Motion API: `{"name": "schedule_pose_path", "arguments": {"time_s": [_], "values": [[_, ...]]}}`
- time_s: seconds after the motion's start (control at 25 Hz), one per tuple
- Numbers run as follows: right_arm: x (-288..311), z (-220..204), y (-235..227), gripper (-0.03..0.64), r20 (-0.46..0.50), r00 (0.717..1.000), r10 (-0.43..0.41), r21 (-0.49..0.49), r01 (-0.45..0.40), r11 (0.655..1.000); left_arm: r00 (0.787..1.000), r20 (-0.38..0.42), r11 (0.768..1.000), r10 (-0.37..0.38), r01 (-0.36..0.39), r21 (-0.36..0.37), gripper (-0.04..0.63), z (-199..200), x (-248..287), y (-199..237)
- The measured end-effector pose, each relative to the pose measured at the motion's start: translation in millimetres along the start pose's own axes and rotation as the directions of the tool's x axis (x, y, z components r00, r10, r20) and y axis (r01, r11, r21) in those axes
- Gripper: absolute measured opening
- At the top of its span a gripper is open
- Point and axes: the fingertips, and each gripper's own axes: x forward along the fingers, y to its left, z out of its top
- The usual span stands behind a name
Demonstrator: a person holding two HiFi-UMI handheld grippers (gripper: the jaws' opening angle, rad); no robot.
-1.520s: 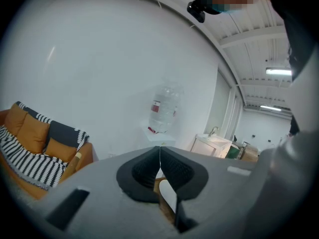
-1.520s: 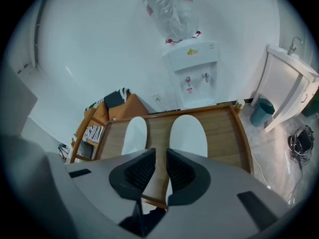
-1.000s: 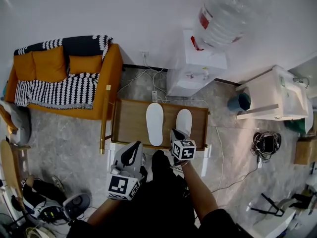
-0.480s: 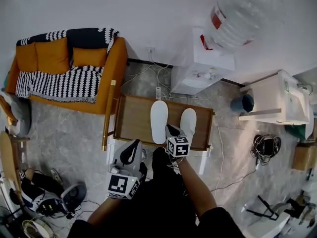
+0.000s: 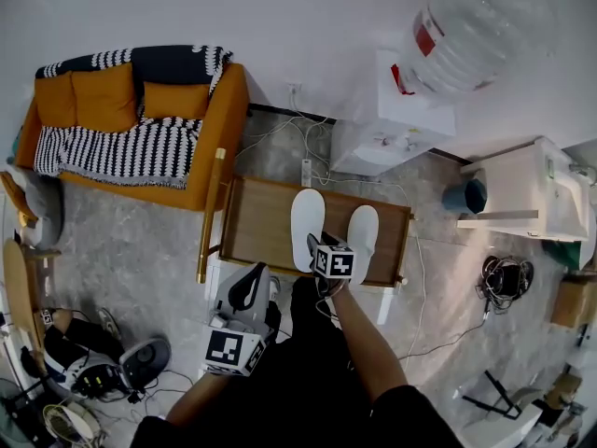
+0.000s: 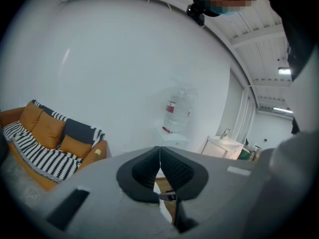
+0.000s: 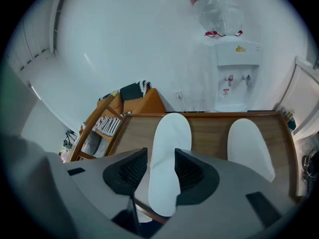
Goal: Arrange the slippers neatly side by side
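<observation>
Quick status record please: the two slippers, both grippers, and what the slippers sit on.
left slipper: flat, toe toward the wall
right slipper: flat beside it, not touching, roughly parallel
right gripper: jaws opening, left slipper's heel between them
left gripper: jaws together, empty, held near the person's body
wooden table: carries both slippers

Two plain white slippers lay flat on the wooden table [image 5: 256, 231], side by side and almost parallel. A strip of bare wood showed between them, so they did not touch. The left slipper [image 5: 307, 230] lay near the middle of the table. Its far tip reached a little nearer to the wall, and its near end came over the near rim. The right slipper [image 5: 363, 241] lay close to the right rim.
</observation>
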Motion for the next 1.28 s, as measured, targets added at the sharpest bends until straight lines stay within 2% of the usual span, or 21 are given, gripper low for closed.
{"name": "schedule_pose_path", "arguments": {"time_s": [0.16, 0.44, 0.48, 0.56, 0.84, 1.28], "values": [[18, -5, -8, 0.175, -0.038, 0.999, -0.026, 0.029, 0.027, 0.999, 1.0, -0.009, 1.0, 0.023, -0.023, -0.01, 0.017, -3, -1, 6], [34, -10, -17, 0.175, -0.077, 0.995, -0.068, 0.06, 0.073, 0.996, 0.998, -0.028, 0.998, 0.053, -0.054, -0.022, 0.017, -10, -4, 13], [35, -11, -18, 0.17, -0.078, 0.994, -0.075, 0.068, 0.08, 0.994, 0.998, -0.031, 0.998, 0.057, -0.058, -0.025, 0.017, -11, -5, 14], [37, -12, -20, 0.119, -0.082, 0.993, -0.088, 0.075, 0.094, 0.993, 0.997, -0.035, 0.997, 0.066, -0.067, -0.03, 0.017, -14, -6, 16], [36, -13, -21, 0.047, -0.076, 0.993, -0.095, 0.066, 0.1, 0.993, 0.996, -0.042, 0.996, 0.077, -0.078, -0.036, 0.017, -21, -6, 20], [6, -8, -18, 0.032, -0.039, 0.995, -0.088, 0.108, 0.092, 0.99, 0.999, -0.028, 0.999, 0.036, -0.037, -0.026, 0.017, -16, -3, 10]]}}
